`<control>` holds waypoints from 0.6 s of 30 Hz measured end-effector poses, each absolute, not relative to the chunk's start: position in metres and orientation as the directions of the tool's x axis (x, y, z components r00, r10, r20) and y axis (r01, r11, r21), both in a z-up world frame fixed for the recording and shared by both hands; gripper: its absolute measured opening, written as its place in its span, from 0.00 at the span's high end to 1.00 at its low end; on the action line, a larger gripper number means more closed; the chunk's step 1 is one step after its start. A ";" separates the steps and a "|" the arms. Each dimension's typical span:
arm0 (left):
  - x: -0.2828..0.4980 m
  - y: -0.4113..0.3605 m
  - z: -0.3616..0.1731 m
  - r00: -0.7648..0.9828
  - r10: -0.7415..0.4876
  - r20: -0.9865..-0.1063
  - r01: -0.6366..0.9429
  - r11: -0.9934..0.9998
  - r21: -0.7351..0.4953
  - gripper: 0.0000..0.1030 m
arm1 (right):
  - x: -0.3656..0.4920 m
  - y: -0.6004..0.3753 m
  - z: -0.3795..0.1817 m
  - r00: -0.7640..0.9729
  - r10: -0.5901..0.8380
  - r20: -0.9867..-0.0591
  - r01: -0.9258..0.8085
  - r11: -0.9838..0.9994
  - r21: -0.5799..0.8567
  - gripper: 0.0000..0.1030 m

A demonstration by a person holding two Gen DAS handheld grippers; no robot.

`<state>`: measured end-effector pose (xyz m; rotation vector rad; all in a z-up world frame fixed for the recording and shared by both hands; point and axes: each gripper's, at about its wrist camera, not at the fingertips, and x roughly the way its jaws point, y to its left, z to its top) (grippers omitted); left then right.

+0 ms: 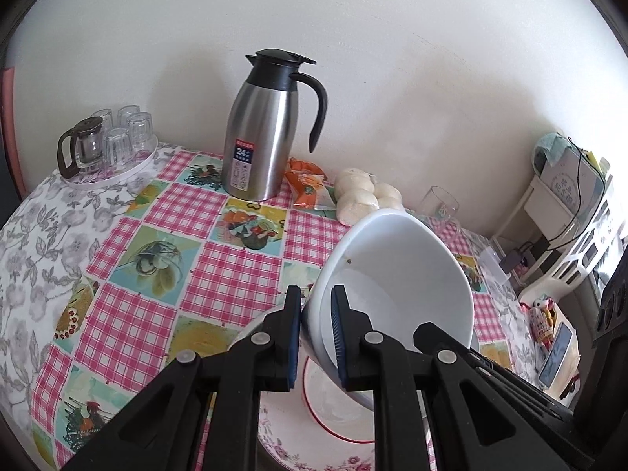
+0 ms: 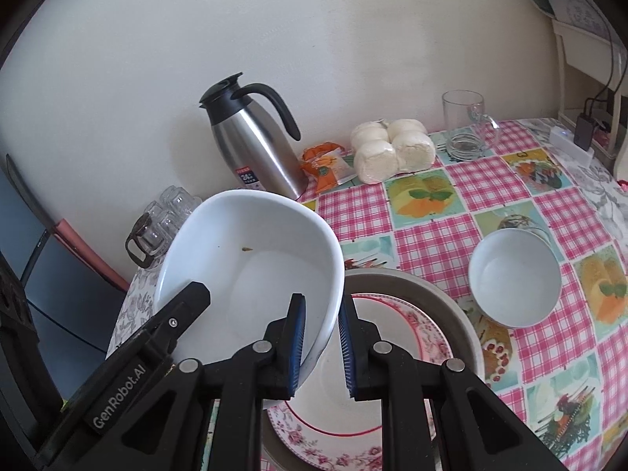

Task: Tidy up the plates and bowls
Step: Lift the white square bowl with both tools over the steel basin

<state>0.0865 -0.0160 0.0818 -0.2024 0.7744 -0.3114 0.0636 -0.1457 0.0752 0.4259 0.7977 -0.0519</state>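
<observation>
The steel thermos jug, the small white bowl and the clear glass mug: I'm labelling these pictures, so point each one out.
Steel thermos jug with black lid [image 1: 255, 133]: left wrist view, on its steel body.
Small white bowl [image 2: 514, 274]: right wrist view, on its inside.
Clear glass mug [image 2: 463, 117]: right wrist view, on its wall.

A plain white bowl [image 2: 251, 271] with one small brownish speck is sitting at centre left of the right view. Black grippers with blue pads [image 2: 297, 347] are showing at the bottom. A pink-floral, red-rimmed plate [image 2: 408, 325] is lying lower centre. The cloth [image 1: 184, 212] is showing pink-and-white checks with fruit pictures. A silver jug [image 1: 259, 133] with black lid is standing upper centre.
</observation>
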 end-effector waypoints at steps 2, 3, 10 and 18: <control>0.084 -0.021 0.083 0.671 -0.352 -0.653 0.208 0.934 -0.289 0.85 | 0.060 -0.152 0.074 0.702 0.115 -0.703 0.208 0.911 0.357 0.82; 0.082 -0.024 0.083 0.672 -0.351 -0.652 0.210 0.935 -0.287 0.85 | 0.058 -0.154 0.074 0.703 0.114 -0.702 0.209 0.910 0.357 0.82; 0.073 -0.044 0.083 0.674 -0.328 -0.662 0.217 0.944 -0.247 0.85 | 0.046 -0.169 0.071 0.703 0.103 -0.703 0.222 0.908 0.354 0.82; 0.070 -0.056 0.077 0.662 -0.307 -0.684 0.212 0.952 -0.222 0.85 | 0.040 -0.182 0.060 0.689 0.113 -0.716 0.227 0.905 0.361 0.82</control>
